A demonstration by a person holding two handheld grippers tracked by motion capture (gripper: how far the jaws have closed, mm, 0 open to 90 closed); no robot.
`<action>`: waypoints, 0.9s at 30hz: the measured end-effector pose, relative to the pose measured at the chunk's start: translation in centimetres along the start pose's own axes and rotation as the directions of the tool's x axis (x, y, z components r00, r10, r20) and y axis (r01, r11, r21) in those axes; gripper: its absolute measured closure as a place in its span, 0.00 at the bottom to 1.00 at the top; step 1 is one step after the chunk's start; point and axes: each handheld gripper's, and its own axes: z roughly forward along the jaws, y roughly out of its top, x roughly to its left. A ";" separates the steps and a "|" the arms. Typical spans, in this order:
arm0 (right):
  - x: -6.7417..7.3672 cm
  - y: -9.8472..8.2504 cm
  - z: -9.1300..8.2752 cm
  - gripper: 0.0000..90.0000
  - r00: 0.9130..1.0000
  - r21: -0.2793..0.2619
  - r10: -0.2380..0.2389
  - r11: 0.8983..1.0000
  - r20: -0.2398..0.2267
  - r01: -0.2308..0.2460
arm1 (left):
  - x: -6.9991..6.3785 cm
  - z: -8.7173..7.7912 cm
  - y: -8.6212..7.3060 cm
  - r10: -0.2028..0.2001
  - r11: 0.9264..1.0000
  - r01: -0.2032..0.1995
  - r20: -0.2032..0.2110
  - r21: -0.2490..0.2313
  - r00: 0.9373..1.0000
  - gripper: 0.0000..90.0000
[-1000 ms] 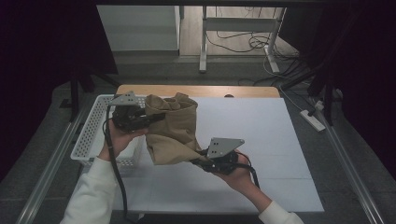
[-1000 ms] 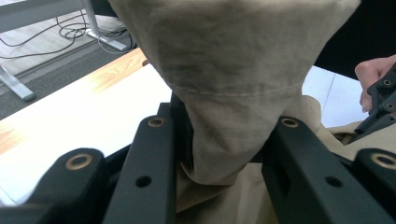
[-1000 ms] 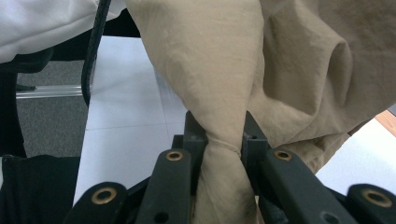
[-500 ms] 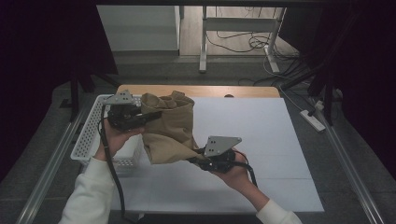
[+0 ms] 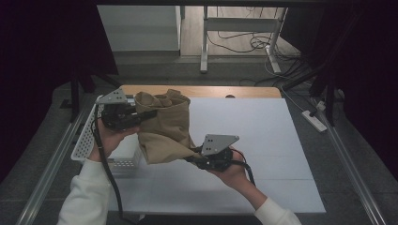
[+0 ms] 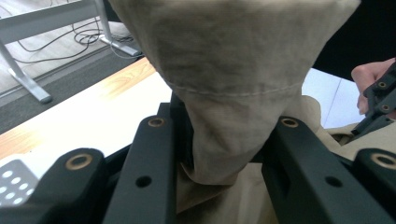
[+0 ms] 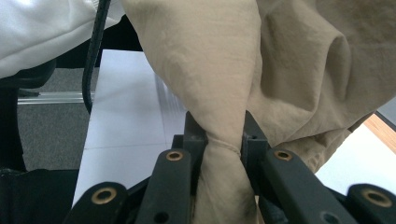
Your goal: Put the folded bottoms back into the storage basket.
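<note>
High view: tan cloth (image 5: 164, 126) pinched by left gripper (image 5: 141, 114) and right gripper (image 5: 196, 157), lifted off table (image 5: 263, 140), presumably for spreading.

no readable text, labels, brands, numbers, signs anywhere

Dim, grainy high view: black margins, evenly lit white table (image 5: 263, 140). Gripper views are brighter; cloth (image 6: 233, 70) close up looks soft.

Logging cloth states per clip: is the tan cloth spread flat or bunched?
Bunched. The cloth hangs crumpled between the left gripper and right gripper, lifted off the table.
</note>
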 end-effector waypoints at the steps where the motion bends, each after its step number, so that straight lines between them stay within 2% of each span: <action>1: 0.0 0.0 0.1 0.86 1.000 0.002 -0.001 1.000 -0.003 0.001 | 0.0 -0.1 0.0 -0.002 1.000 0.002 -0.001 0.000 1.000 0.79; 27: -0.6 1.3 1.6 0.86 1.000 -0.015 -0.016 1.000 -0.015 0.015 | 1.3 -1.7 -0.4 -0.031 0.999 0.031 -0.025 -0.009 0.999 0.79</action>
